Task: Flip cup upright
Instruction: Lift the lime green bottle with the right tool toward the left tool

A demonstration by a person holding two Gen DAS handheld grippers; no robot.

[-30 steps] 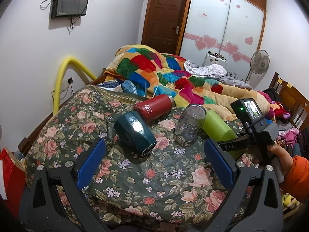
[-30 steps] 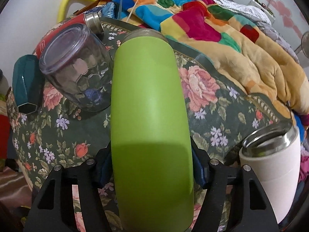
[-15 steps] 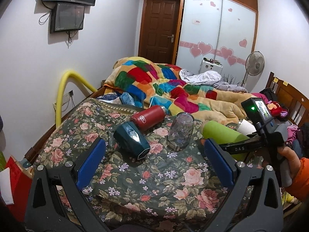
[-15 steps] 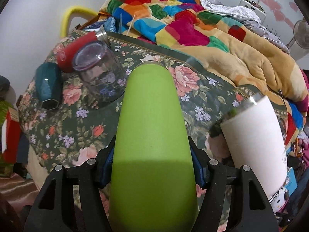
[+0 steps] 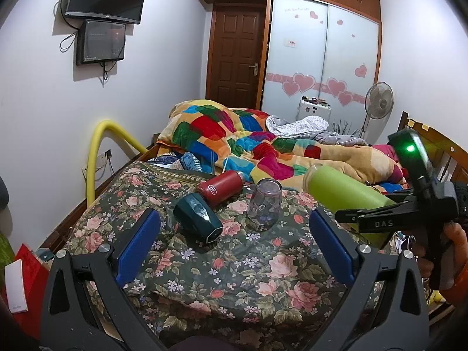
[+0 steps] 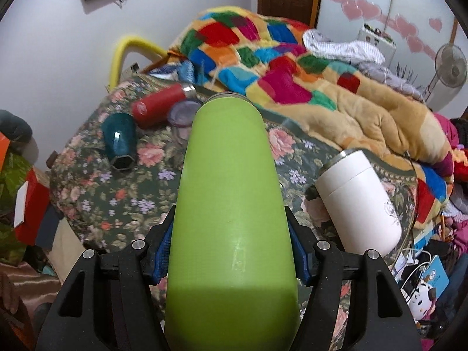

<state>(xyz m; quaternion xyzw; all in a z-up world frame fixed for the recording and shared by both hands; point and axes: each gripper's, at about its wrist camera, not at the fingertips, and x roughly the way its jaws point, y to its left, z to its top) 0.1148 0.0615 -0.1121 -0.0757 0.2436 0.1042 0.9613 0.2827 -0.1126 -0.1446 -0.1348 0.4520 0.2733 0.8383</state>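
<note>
The right gripper (image 6: 231,251) is clamped on the green cup (image 6: 231,204), blue pads pressed to both sides of its lower body. In the right wrist view the cup fills the centre of the frame, its steel rim at upper centre and pointing away from the camera. In the left wrist view the same green cup (image 5: 345,191) sits at right of centre, held off the floral blanket (image 5: 234,263), tilted with its open mouth up and to the left and its base down in the right gripper (image 5: 377,219). The person's hand (image 5: 450,245) holds that gripper's handle at the right edge.

The left gripper (image 5: 234,242) is spread wide with nothing between its blue pads, low in the frame over the blanket.

In the left wrist view, a clear glass (image 5: 264,204) stands mouth-down just left of the green cup. A red bottle (image 5: 220,187) lies on its side behind it, and a teal cup (image 5: 197,218) lies on its side just in front of the red bottle, near centre frame. Whether those two touch cannot be told.

In the right wrist view, a white tumbler (image 6: 359,199) stands at right of the frame, beside the green cup and leaning slightly. A patchwork quilt (image 6: 278,58) is heaped across the upper part of the frame. A yellow tube (image 5: 96,152) arches against the wall at left in the left wrist view.
</note>
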